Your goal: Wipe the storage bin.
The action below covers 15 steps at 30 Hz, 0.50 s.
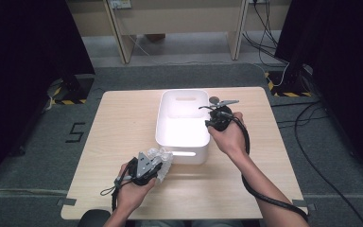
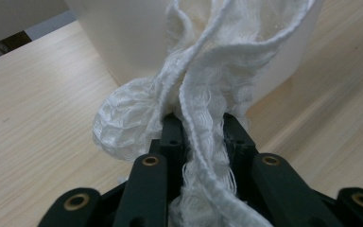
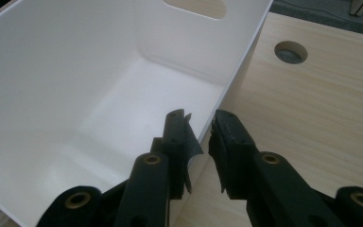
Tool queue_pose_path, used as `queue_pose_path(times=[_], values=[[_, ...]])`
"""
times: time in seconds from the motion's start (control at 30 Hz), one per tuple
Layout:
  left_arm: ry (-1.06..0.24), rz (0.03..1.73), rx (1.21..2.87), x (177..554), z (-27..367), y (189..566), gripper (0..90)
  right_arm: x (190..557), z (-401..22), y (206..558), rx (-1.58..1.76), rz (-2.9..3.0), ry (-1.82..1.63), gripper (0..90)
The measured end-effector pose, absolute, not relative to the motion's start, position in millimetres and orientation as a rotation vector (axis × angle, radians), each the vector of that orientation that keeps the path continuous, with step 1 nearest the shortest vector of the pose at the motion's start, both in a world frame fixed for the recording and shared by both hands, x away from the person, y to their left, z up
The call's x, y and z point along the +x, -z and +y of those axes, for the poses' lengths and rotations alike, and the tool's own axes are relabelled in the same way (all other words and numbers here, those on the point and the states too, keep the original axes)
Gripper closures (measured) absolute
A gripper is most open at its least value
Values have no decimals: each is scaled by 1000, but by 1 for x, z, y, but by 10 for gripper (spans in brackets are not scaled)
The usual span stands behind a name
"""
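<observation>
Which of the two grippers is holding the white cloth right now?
The left gripper: its fingers are pinched on the white cloth beside the bin. The right gripper straddles the bin's wall, carrying nothing.

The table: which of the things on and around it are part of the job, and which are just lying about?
Part of the job:
- white net cloth, clamped in the left tool
- white bin, its rim between the right tool's jaws

Just lying about:
- cables on the floor
- round hole in the table
- wooden desk legs behind
</observation>
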<state>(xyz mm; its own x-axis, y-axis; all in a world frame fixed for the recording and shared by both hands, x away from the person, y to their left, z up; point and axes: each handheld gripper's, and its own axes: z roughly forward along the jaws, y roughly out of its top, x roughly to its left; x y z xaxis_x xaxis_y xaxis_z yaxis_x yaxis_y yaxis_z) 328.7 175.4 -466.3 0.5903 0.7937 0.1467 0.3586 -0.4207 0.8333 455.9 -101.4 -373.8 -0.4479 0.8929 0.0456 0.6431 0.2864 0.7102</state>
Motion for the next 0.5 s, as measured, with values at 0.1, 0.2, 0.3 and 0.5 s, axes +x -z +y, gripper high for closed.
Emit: queue_pose_path(times=[0.1, 0.2, 0.3, 0.5], values=[[-683, 920, 2036, 331, 174, 471, 742, 456, -102, 374, 1387, 2199, -957, 758], [-675, 926, 2049, 333, 174, 475, 742, 455, -101, 374, 1388, 2200, -955, 758], [-666, 936, 2063, 335, 172, 480, 742, 455, -101, 374, 1386, 2199, -955, 758], [-646, 945, 2093, 337, 170, 486, 742, 455, -100, 374, 1386, 2196, -950, 758]])
